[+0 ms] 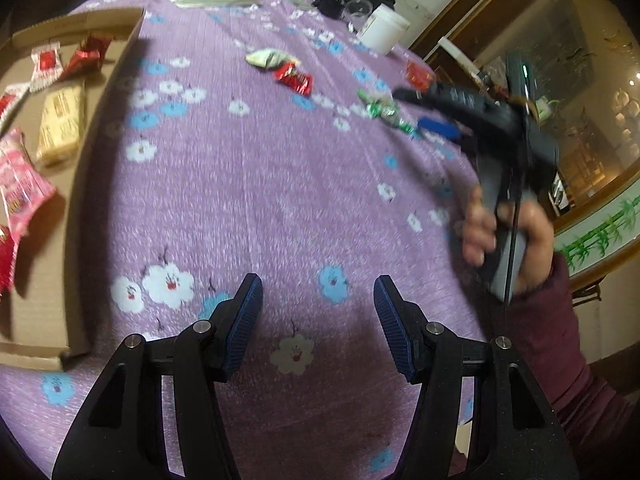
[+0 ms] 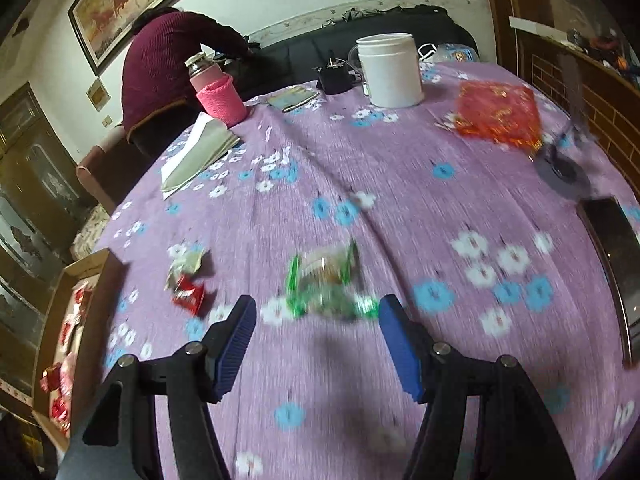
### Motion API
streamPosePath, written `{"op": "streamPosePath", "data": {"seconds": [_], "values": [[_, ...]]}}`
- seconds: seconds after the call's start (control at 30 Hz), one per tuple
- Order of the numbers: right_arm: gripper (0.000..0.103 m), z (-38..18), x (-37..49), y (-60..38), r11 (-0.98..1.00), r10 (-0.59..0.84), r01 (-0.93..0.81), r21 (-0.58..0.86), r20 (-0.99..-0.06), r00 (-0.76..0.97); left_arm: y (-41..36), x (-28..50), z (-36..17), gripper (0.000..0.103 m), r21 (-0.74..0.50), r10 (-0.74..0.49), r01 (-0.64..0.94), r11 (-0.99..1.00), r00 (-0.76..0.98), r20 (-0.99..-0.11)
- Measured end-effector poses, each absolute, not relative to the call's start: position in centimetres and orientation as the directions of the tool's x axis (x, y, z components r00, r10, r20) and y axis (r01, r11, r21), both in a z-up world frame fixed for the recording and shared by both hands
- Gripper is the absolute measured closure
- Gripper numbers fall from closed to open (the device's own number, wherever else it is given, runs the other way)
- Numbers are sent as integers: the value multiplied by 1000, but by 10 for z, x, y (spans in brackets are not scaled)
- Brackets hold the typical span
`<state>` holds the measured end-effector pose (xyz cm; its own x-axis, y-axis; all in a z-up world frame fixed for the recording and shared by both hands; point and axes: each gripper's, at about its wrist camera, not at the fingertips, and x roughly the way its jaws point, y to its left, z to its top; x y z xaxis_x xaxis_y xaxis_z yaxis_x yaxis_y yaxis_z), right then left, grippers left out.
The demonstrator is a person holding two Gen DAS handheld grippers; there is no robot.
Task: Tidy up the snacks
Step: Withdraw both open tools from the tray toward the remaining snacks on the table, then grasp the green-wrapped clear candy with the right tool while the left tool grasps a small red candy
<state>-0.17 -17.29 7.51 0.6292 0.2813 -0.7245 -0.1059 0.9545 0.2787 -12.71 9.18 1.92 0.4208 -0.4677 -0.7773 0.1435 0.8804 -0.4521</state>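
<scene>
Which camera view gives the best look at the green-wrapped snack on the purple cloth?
The right wrist view: the green-wrapped snack lies large and near, just ahead of the open right tongs, though blurred. The left wrist view shows the snack small and far, partly behind the right tongs.

Right-wrist view: green-wrapped snack (image 2: pixel 328 288) at centre motion-smeared, contents unreadable. Cardboard box (image 2: pixel 52 320) cut by left edge. Left-wrist view: right gripper (image 1: pixel 436 110) blurred at right, tips indistinct; pink packet (image 1: pixel 18 188) clipped at left edge.
</scene>
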Motion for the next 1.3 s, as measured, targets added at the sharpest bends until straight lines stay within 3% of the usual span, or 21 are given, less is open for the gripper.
{"op": "streamPosePath", "data": {"seconds": [0.1, 0.23, 0.43, 0.47, 0.5, 0.6, 0.87, 1.17, 1.23, 1.3], "values": [[36, 69, 18, -162, 959, 275, -116, 258, -747, 606, 92, -129, 18, 40, -459, -475, 145, 876, 424, -771], [36, 58, 33, -153, 972, 228, -101, 210, -772, 594, 90, -131, 16, 22, -495, -518, 173, 851, 431, -739], [36, 52, 40, -147, 982, 191, -115, 152, -759, 622, 69, -129, 17, 3, -437, -507, 258, 862, 412, -757], [42, 53, 41, -147, 981, 192, -117, 153, -757, 624, 68, -127, 17, 3, -435, -506, 259, 862, 405, -762], [57, 53, 41, -149, 982, 189, -110, 155, -755, 628, 67, -124, 18, 3, -439, -505, 251, 863, 391, -769], [66, 53, 44, -159, 977, 209, -104, 186, -750, 627, 73, -109, 19, 3, -491, -531, 203, 847, 351, -771], [69, 54, 44, -174, 951, 296, -116, 286, -744, 598, 77, -47, 41, 4, -388, -416, 158, 908, 459, -785], [69, 57, 46, -183, 919, 374, -120, 376, -732, 569, 35, 41, 30, 5, -119, -216, 205, 972, 561, -799], [71, 59, 47, -186, 912, 385, -118, 392, -724, 572, 30, 56, 25, 10, -101, -201, 204, 974, 563, -802], [72, 60, 47, -190, 906, 395, -114, 407, -719, 572, 26, 69, 18, 24, -113, -212, 209, 971, 548, -809]]}}
